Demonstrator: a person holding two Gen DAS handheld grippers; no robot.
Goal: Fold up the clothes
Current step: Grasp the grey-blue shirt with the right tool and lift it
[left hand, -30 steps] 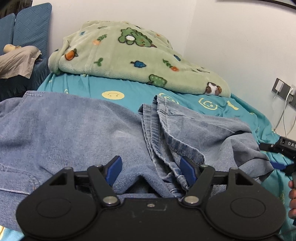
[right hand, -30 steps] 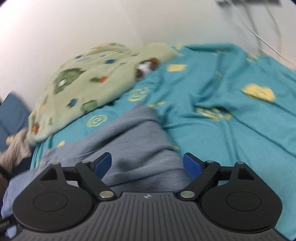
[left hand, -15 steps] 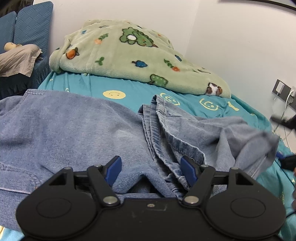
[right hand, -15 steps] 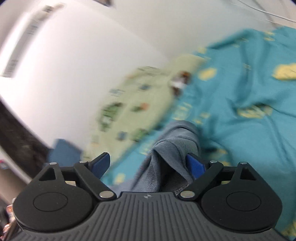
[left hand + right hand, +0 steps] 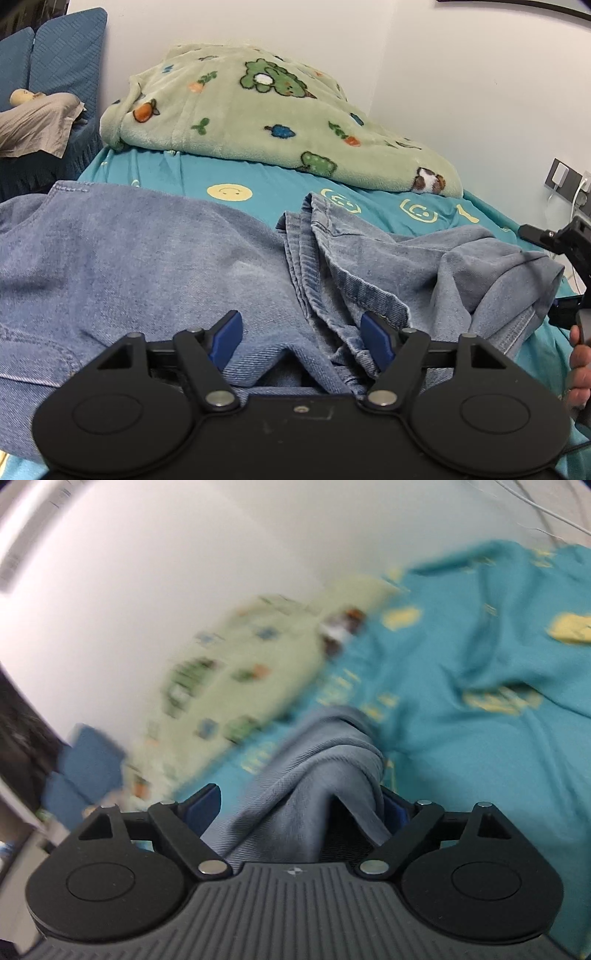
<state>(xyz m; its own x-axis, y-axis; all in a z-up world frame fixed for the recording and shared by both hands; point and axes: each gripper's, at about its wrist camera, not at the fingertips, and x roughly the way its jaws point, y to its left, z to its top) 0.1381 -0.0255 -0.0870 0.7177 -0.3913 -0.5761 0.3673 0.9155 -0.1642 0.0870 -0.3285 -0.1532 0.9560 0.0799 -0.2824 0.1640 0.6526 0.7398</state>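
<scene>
Faded blue denim jeans (image 5: 155, 258) lie rumpled across the teal patterned bedsheet (image 5: 273, 184), filling the frame's middle. The left gripper (image 5: 301, 338) points downward, jaws parted around a denim fold, pads not visibly pressing. The right gripper (image 5: 301, 808), tilted, gapes wide with bunched denim between its fingers.

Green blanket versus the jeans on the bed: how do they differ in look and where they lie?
The green blanket is pale, fleecy and printed with cartoon trees and carrots; the jeans are plain blue denim with stitched seams. The blanket is heaped at the far side of the bed by the wall; the jeans lie spread nearer, reaching between the left gripper fingers. Both rest on the teal sheet, rumpled rather than folded.
</scene>
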